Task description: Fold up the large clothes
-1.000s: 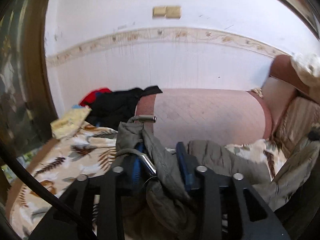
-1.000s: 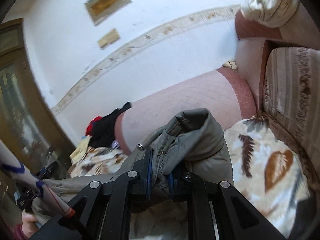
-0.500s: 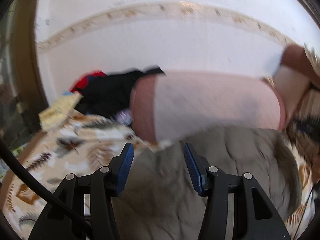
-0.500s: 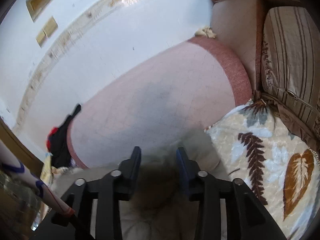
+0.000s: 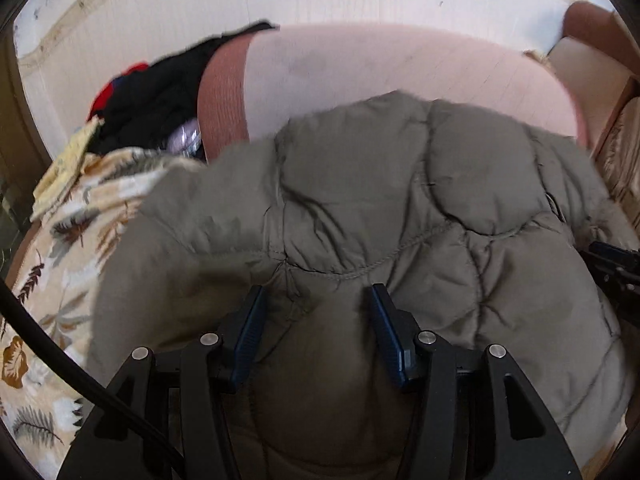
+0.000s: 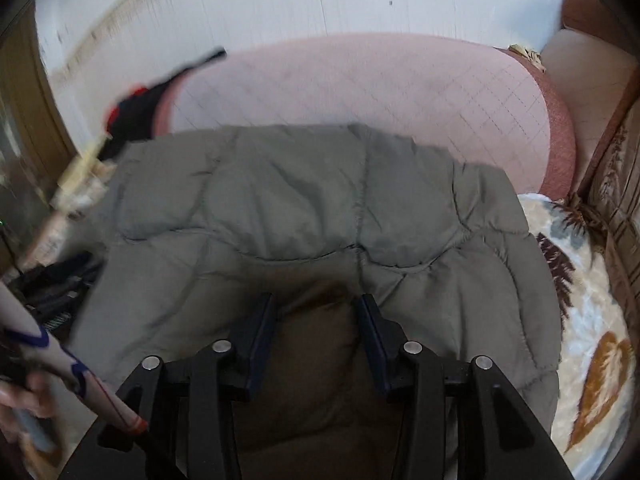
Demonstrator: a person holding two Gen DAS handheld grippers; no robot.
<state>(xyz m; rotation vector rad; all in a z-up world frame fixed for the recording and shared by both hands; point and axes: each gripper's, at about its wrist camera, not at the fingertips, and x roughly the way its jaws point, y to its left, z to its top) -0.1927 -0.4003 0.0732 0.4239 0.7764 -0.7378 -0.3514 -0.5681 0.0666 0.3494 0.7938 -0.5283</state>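
A large olive-grey quilted jacket (image 5: 400, 208) lies spread on the leaf-print cover of a sofa seat; it also fills the right wrist view (image 6: 304, 216). My left gripper (image 5: 316, 308) is open, its blue-padded jaws apart just above the jacket's near edge. My right gripper (image 6: 314, 312) is open too, jaws apart over the jacket's near part. Neither holds cloth. The right gripper's black body shows at the right edge of the left wrist view (image 5: 616, 264).
A pink quilted sofa arm (image 5: 380, 80) rises behind the jacket. A heap of black and red clothes (image 5: 152, 100) lies at the back left. The leaf-print cover (image 6: 584, 320) shows to the right, a striped back cushion (image 6: 620, 208) beyond it.
Both grippers were shut on the bunched jacket a second ago. They have let go and opened, and the jacket now lies spread flat beneath them.
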